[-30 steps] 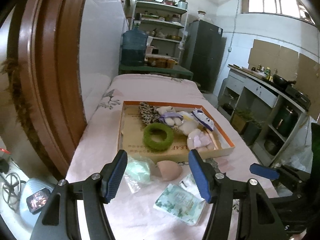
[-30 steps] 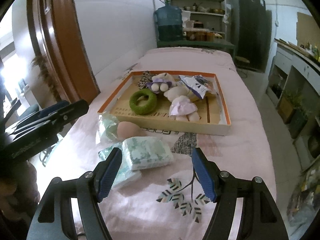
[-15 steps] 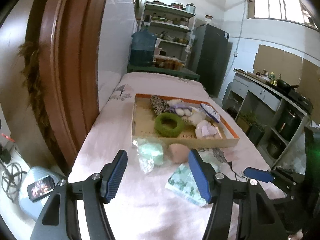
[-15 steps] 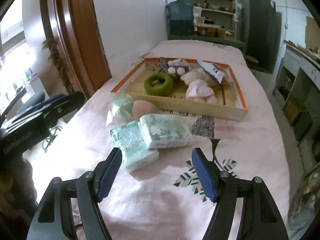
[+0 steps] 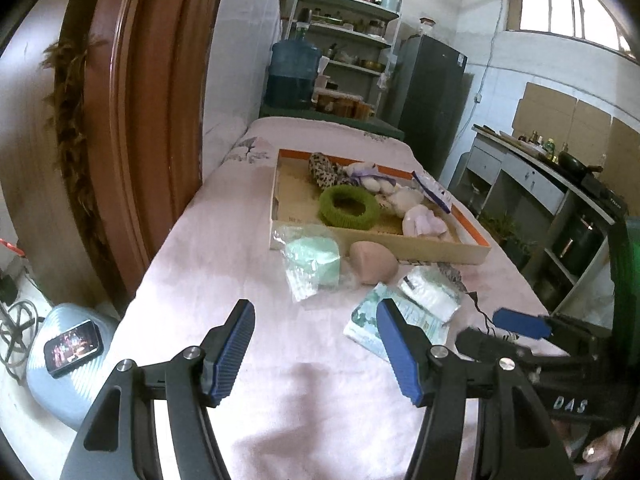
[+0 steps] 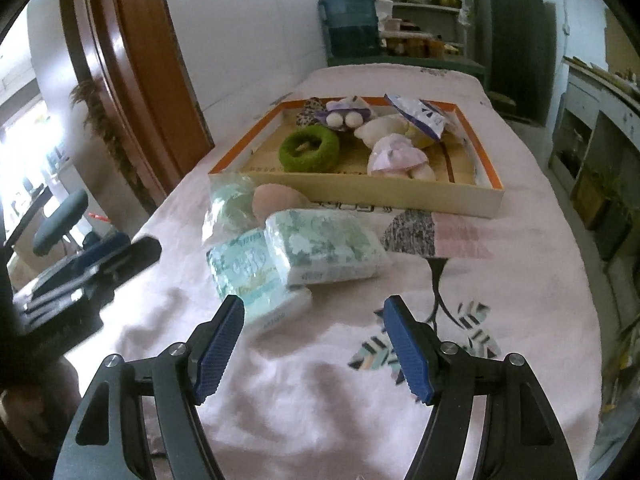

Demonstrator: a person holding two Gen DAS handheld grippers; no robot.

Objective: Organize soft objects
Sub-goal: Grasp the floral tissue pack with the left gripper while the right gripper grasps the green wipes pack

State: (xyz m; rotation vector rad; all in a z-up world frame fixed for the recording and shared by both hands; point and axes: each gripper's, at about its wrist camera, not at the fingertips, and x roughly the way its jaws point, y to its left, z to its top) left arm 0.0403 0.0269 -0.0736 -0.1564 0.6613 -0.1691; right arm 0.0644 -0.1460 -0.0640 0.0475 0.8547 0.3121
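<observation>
Pink tablecloth (image 6: 500, 280): tissue packs (image 6: 320, 244) beyond right tool (image 6: 314, 344)

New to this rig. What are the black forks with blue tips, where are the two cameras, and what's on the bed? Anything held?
No robot here: a person carries a hand-held two-finger tool in each hand. Each picture comes from a fisheye camera on one tool, looking forward along its blue-padded fingers.

The left wrist view shows the left tool, with the other tool at its right edge. The right wrist view shows the right tool.

Both tools are open and hold nothing.

On the pink sheet stands a shallow tray holding a green ring, plush toys and a packet. In front of the tray lie a bagged mint-green sponge, a beige sponge and two tissue packs, one resting partly on the other.
</observation>
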